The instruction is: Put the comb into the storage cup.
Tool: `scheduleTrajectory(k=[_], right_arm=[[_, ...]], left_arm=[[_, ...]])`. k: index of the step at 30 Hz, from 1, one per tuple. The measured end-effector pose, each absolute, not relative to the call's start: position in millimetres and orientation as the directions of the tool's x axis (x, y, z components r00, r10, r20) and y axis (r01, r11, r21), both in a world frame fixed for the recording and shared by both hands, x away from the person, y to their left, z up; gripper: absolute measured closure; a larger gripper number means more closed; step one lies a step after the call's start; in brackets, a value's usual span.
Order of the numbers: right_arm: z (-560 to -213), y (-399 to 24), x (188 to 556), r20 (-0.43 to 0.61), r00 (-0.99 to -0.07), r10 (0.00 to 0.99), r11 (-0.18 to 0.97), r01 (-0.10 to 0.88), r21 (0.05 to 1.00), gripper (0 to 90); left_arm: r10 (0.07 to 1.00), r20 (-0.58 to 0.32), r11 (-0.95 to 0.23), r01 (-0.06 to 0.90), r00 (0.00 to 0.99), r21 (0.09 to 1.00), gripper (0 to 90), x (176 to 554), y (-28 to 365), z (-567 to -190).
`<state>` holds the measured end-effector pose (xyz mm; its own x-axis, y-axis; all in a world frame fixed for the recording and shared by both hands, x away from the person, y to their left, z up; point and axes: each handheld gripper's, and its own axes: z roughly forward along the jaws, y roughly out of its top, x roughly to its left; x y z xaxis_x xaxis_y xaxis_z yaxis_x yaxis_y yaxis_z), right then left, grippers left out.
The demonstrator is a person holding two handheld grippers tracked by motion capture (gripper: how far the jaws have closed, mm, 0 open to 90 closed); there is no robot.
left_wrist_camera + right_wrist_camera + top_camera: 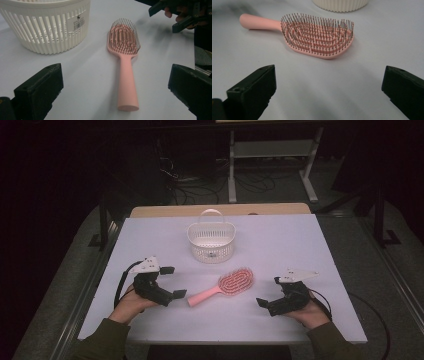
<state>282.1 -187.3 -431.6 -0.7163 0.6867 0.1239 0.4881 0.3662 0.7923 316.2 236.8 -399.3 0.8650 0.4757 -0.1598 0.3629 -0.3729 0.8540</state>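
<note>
Pink hairbrush (223,287): flat on the white table (280,240), bristles up, just in front of the white basket (211,241), apparently empty. Left hand-held gripper (173,281) and right hand-held gripper (269,291): flanking it, jaws wide, holding nothing.

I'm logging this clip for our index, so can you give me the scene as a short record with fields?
surface: white table
hairbrush: pink hairbrush lying flat, bristles up, handle towards the left gripper
basket: white slatted basket with handle, upright, behind the hairbrush, apart from it
left gripper: left gripper open, holding nothing, left of the handle end
right gripper: right gripper open, holding nothing, right of the brush head
contact: neither gripper touches the hairbrush
</note>
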Motion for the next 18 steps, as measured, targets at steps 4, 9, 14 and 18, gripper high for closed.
scheduleTrajectory(k=[4, 9, 14, 18], right_arm=[[-432, -187, 282, 0.124, -0.715, 0.688, 0.366, 0.489, 0.792, 0.0], [-432, -188, 282, 0.125, -0.715, 0.688, 0.364, 0.489, 0.793, 0.0], [-432, -187, 283, 0.125, -0.716, 0.687, 0.368, 0.490, 0.790, 0.0], [-432, -188, 283, 0.124, -0.717, 0.686, 0.368, 0.489, 0.791, 0.0]], left_arm=[[0.471, -0.162, -0.370, 0.361, 0.867, 0.856, 0.0, 317, 234, -398], [0.469, -0.160, -0.375, 0.359, 0.869, 0.855, 0.0, 319, 230, -397], [0.466, -0.161, -0.374, 0.358, 0.870, 0.856, 0.0, 321, 226, -397], [0.466, -0.161, -0.376, 0.359, 0.870, 0.854, 0.0, 322, 223, -396]])
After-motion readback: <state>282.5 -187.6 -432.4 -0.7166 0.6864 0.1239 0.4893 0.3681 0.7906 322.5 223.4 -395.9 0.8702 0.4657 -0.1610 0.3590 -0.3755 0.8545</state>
